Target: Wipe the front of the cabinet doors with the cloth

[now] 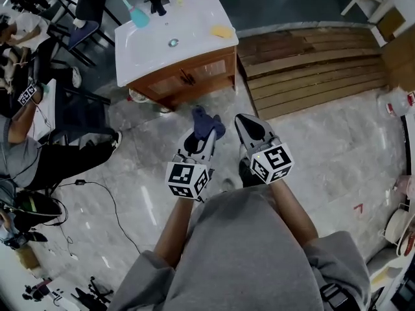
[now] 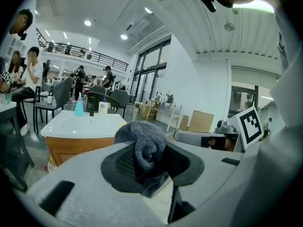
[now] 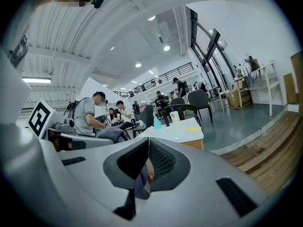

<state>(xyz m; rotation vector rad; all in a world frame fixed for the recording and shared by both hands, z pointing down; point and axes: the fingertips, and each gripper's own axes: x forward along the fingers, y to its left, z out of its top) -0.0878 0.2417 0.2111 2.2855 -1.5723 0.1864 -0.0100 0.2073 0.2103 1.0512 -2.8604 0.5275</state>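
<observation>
A wooden cabinet (image 1: 194,76) with a white sink top (image 1: 168,28) stands ahead of me on the marble floor; its doors face me. My left gripper (image 1: 206,133) is shut on a bunched blue-grey cloth (image 1: 207,123), held in the air short of the cabinet. In the left gripper view the cloth (image 2: 142,145) bulges up between the jaws, with the cabinet (image 2: 75,145) beyond at left. My right gripper (image 1: 245,123) hangs beside it, shut, with its jaws meeting at the tips (image 3: 147,145). The right gripper view shows the cabinet (image 3: 193,143) far off.
A blue bottle (image 1: 137,15) and a yellow sponge (image 1: 222,31) lie on the sink top. Wooden decking (image 1: 311,63) runs to the right of the cabinet. Seated people and chairs (image 1: 84,18) fill the left side. A cable (image 1: 110,199) trails on the floor.
</observation>
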